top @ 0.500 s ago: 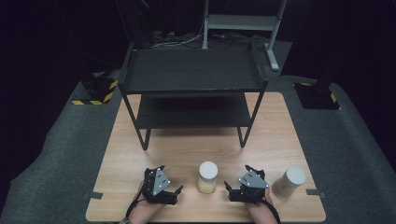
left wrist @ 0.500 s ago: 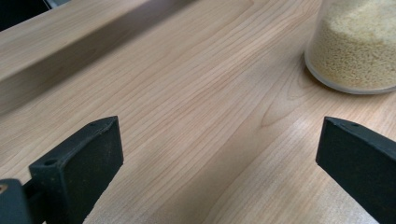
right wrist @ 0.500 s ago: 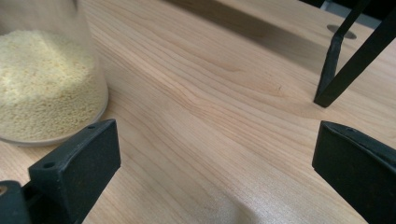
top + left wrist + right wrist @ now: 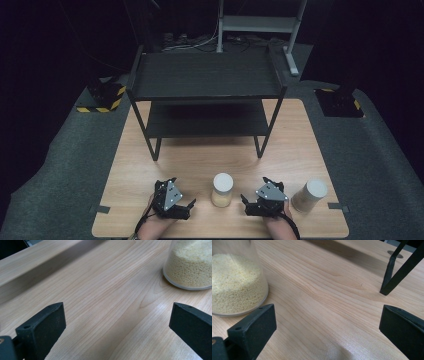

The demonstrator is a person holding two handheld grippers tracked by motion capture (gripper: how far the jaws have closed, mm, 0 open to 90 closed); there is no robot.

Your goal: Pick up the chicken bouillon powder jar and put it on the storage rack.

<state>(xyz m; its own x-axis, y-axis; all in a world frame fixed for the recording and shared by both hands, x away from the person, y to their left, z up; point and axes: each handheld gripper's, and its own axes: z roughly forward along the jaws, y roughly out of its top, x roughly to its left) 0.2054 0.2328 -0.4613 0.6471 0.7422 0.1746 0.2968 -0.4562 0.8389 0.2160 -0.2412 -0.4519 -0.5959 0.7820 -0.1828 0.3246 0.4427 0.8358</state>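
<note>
Wooden surface point(image 4: 200, 160); grain jar point(image 4: 222, 190) upright between left gripper point(image 4: 186, 207) and right gripper point(image 4: 246, 206), both spread wide, empty. Advised: close squarely on mid-body, lift without tilting.

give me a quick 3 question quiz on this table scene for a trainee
1. True or false: the left gripper is shut on the middle jar.
2. How many jars stand on the table?
A) one
B) two
C) three
3. Fill in: the right jar stands to the ____ of the right gripper.

Key
1. False. Both gripper views show the jaws wide apart with bare wood between them, the grain-filled jar off to one side.
2. B. One jar stands between the grippers and one near the right edge, both in front of the black shelf rack.
3. Right.
</note>
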